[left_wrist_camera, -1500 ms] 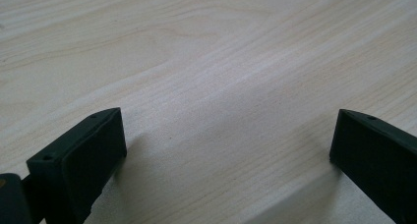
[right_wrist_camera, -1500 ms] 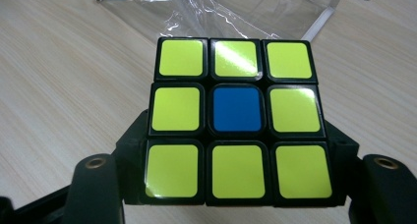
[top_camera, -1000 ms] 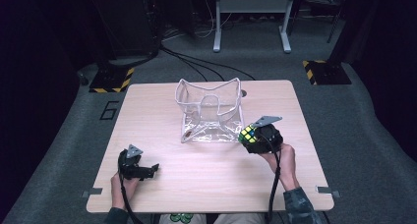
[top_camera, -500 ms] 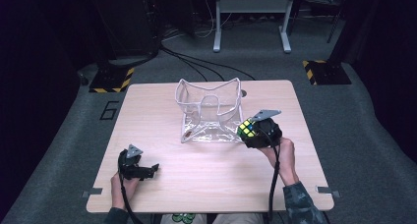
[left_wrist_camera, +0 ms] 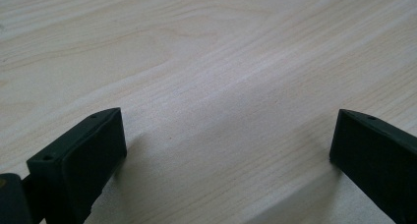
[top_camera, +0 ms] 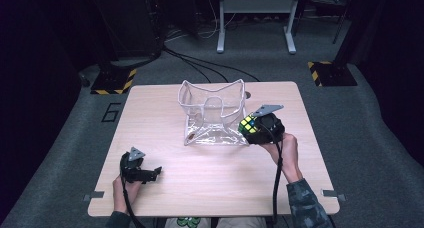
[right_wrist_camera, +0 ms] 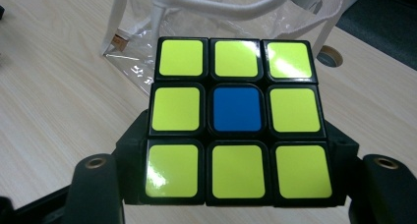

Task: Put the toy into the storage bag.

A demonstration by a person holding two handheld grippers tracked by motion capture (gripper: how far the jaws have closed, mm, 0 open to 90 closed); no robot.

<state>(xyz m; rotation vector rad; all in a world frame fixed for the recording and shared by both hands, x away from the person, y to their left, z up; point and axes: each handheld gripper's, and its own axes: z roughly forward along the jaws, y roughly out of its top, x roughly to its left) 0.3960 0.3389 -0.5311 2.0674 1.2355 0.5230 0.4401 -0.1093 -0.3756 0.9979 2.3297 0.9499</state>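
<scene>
A puzzle cube (top_camera: 249,125) with black edges sits between the jaws of my right gripper (top_camera: 256,129), which is shut on it, just right of a clear plastic bag (top_camera: 212,113) with white trim at the table's middle. In the right gripper view the cube (right_wrist_camera: 236,120) shows a yellow face with a blue centre, and the bag (right_wrist_camera: 221,17) lies right behind it. My left gripper (top_camera: 150,174) rests near the table's front left, open. Its jaws stand wide apart over bare wood (left_wrist_camera: 221,111).
The light wooden table (top_camera: 165,113) has a small round hole (right_wrist_camera: 328,56) near its far side, behind the bag. Dark floor, cables and a metal stand leg (top_camera: 220,33) lie beyond the far edge.
My right gripper has carried the cube slightly up and toward the bag's right side. The left gripper has stayed where it was.
</scene>
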